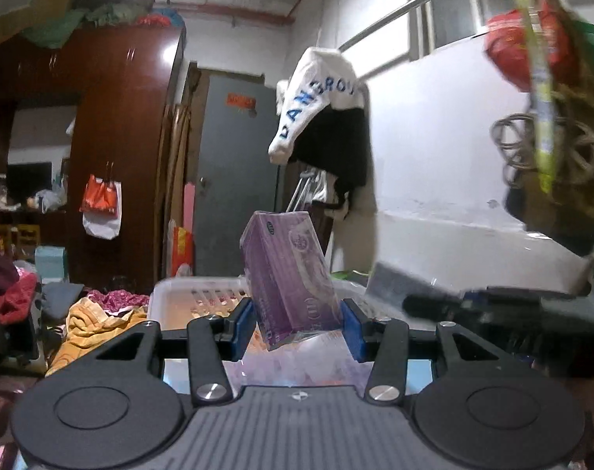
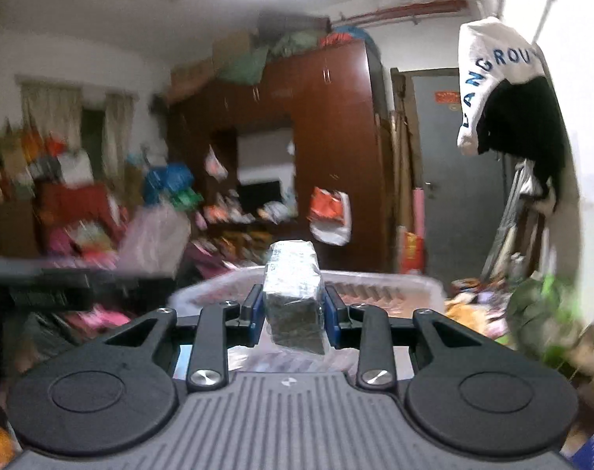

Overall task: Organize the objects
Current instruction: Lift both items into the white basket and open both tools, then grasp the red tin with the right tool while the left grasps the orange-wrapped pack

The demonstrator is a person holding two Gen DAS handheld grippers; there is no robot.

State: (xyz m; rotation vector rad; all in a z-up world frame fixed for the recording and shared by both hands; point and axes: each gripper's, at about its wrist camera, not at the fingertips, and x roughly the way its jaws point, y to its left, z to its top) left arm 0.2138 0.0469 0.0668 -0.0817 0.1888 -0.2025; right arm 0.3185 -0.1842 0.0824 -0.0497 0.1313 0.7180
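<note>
My left gripper [image 1: 297, 323] is shut on a purple box [image 1: 287, 278] wrapped in clear film, held tilted in the air in front of a white slatted plastic basket [image 1: 179, 288]. My right gripper [image 2: 293, 315] is shut on a dark green film-wrapped box [image 2: 293, 286], held above and in front of the same kind of white basket [image 2: 379, 282]. Both boxes stand up between the blue pads.
A brown wardrobe [image 1: 120, 137] and a grey door [image 1: 234, 164] stand behind. A white and black garment [image 1: 324, 117] hangs from a rail on the right wall. Clothes [image 1: 97, 313] pile up left of the basket. A dark device [image 1: 473, 305] lies at the right.
</note>
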